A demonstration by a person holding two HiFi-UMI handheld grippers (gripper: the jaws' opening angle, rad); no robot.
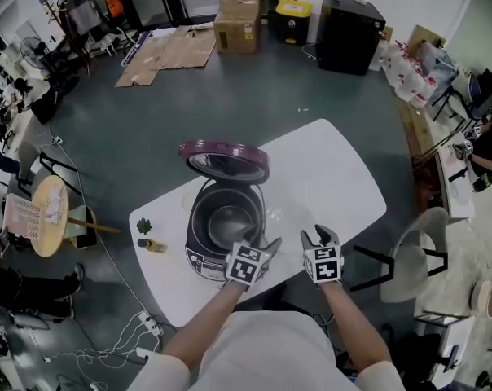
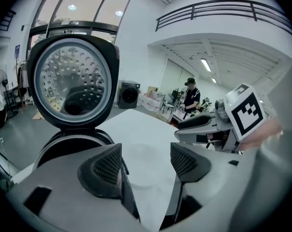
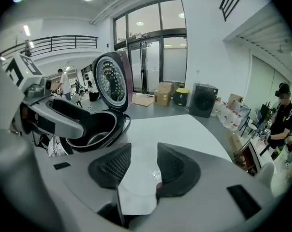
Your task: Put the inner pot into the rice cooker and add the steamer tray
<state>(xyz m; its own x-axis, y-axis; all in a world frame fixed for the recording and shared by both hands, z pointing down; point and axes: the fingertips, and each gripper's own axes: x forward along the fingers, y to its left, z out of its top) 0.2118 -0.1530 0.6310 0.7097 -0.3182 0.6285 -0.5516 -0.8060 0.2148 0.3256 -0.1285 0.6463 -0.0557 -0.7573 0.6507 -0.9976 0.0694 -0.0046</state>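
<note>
The rice cooker [image 1: 199, 257] stands on the white table [image 1: 336, 177] with its purple-backed lid [image 1: 224, 158] swung up and open; the metal inner pot [image 1: 230, 223] already sits inside the cooker body, its shiny floor showing in the head view and the right gripper view. A clear steamer tray [image 1: 273, 217] lies flat on the table just to the right of the cooker, apart from it; it is faint and shows only as a glassy glint and a pale round outline. The left gripper [image 1: 265, 245] hovers at the cooker's front right edge, its jaws standing wide apart with only bare tabletop and the tray's faint outline between them; it holds nothing. The right gripper [image 1: 319, 236] is just beside it, to the right, pointing down toward the table; its jaws are also apart, narrower than the left's, and the tray's glint lies on the table in the gap ahead of them, the pads not pressing on it. A small green object [image 1: 143, 226] and a small bottle [image 1: 154, 246] rest near the table's left corner.
</note>
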